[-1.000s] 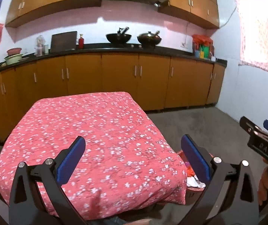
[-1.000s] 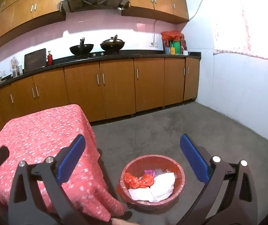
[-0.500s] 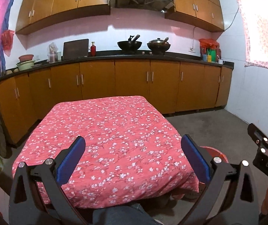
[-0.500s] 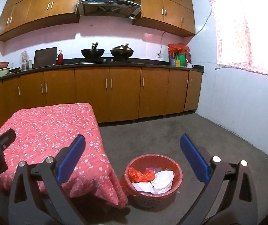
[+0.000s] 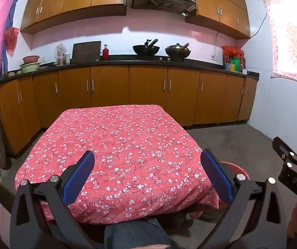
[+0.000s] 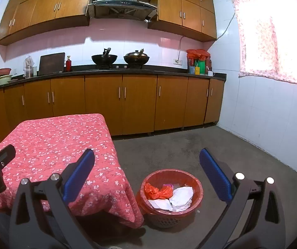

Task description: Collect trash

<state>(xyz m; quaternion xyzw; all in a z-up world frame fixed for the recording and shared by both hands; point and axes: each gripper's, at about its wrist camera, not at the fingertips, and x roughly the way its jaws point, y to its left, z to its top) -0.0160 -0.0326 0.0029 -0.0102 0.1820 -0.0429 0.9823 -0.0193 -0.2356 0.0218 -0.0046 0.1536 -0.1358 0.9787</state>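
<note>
A red waste basket (image 6: 192, 178) stands on the floor by the table's right corner, holding an orange plastic bag (image 6: 155, 191) and crumpled white paper (image 6: 178, 197). Only its rim (image 5: 236, 167) shows in the left wrist view, behind the table. The table carries a red flowered cloth (image 5: 115, 145) with nothing on it. My left gripper (image 5: 147, 176) hangs open above the table's near edge, holding nothing. My right gripper (image 6: 147, 177) is open too, raised over the floor with the basket between and below its fingers.
Wooden cabinets (image 6: 138, 103) and a dark counter (image 6: 115, 71) with two woks run along the far wall. Concrete floor (image 6: 190, 145) stretches to the white tiled wall on the right. A person's knee (image 5: 133, 234) shows at the bottom, with the other gripper at the right edge (image 5: 293, 170).
Both grippers have risen and pulled back: the table and basket look farther and lower, and more of the upper cabinets shows. The fingers stay open and hold nothing.
</note>
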